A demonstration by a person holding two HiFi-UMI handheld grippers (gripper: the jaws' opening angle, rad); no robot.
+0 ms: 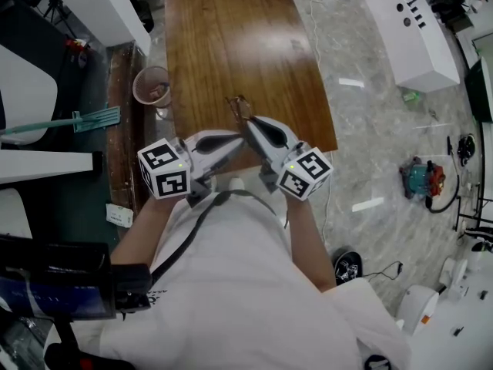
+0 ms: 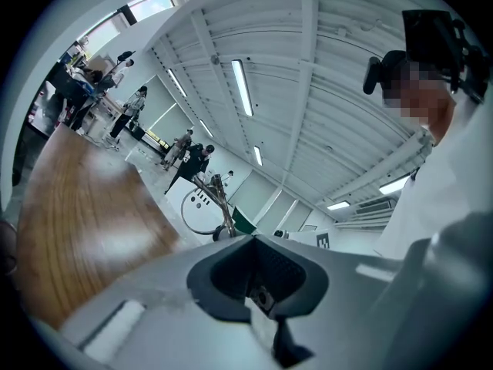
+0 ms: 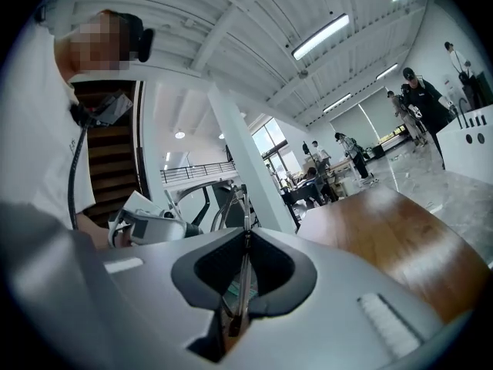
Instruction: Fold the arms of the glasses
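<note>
Thin wire-framed glasses [image 1: 239, 107] hang over the near edge of the wooden table [image 1: 231, 37]. My right gripper [image 1: 250, 122] is shut on them; in the right gripper view a thin metal part of the glasses [image 3: 244, 206] runs upright between the closed jaws of the right gripper [image 3: 245, 233]. My left gripper [image 1: 240, 140] sits just below and left of the right one, shut, with nothing visible between its pads. In the left gripper view the glasses [image 2: 219, 206] stick up just beyond the left gripper [image 2: 254, 237]. Whether it touches them is unclear.
A pinkish bin [image 1: 152, 85] stands on the floor at the table's left side, with a teal mop [image 1: 77, 120] beside it. A white counter [image 1: 408, 29] is at the far right, and a teal and red device [image 1: 422, 179] lies on the marble floor.
</note>
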